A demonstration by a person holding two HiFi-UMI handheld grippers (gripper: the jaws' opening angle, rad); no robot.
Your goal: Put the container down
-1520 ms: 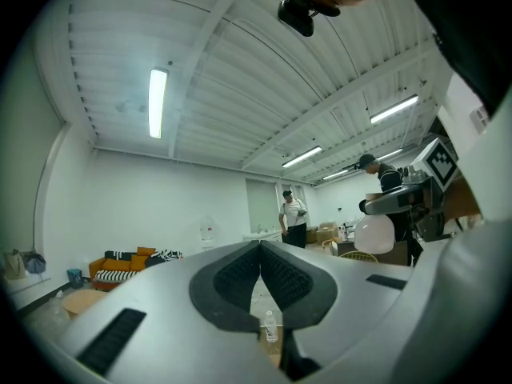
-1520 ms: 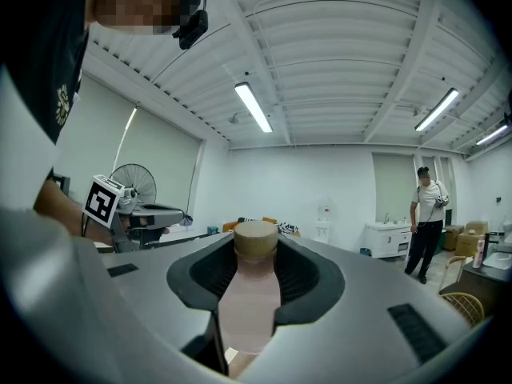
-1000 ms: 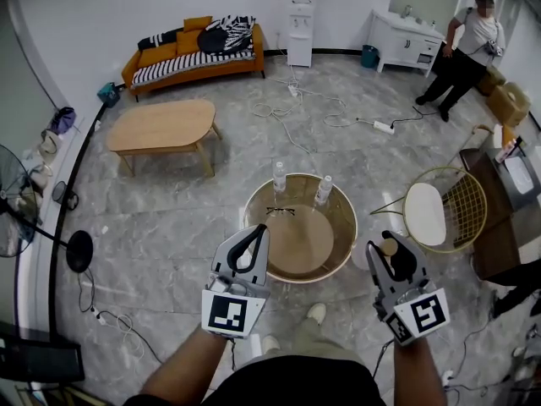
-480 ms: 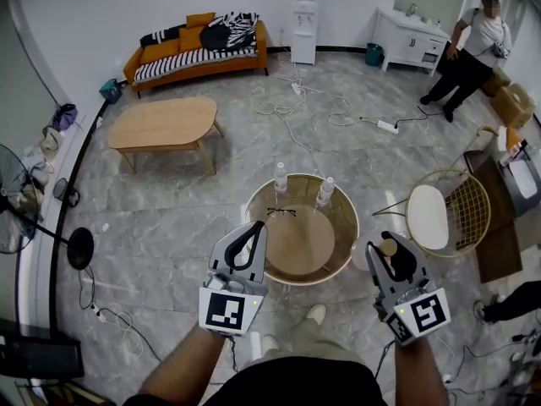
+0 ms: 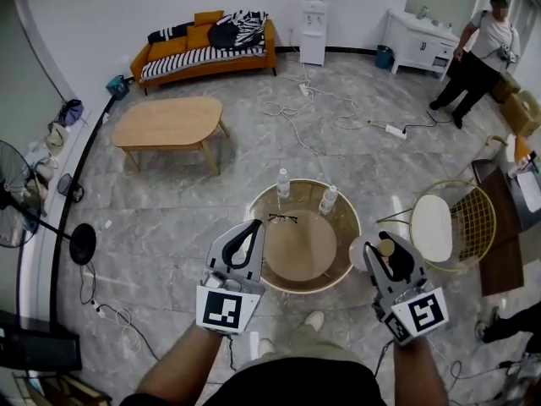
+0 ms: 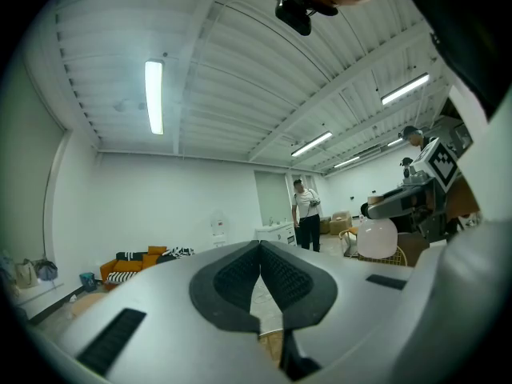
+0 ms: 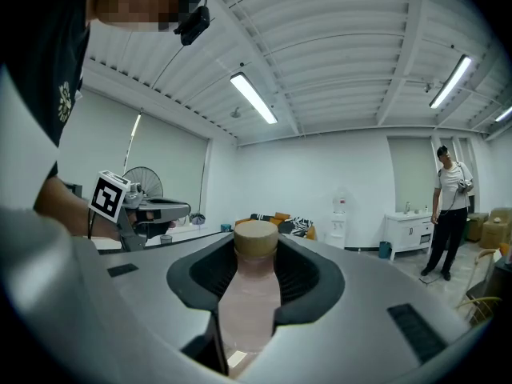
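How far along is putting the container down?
Nothing set down yet. The right gripper grips the container, held in the air beside the round table. The left gripper is shut and empty. Left: lower the container onto a surface and release.

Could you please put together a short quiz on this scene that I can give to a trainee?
1. True or false: the left gripper is shut with nothing between its jaws.
2. What is the right gripper shut on? A. a mug; B. the container with a tan cap; C. a spoon.
3. How many bottles stand on the round table?
Key: 1 true; 2 B; 3 two.
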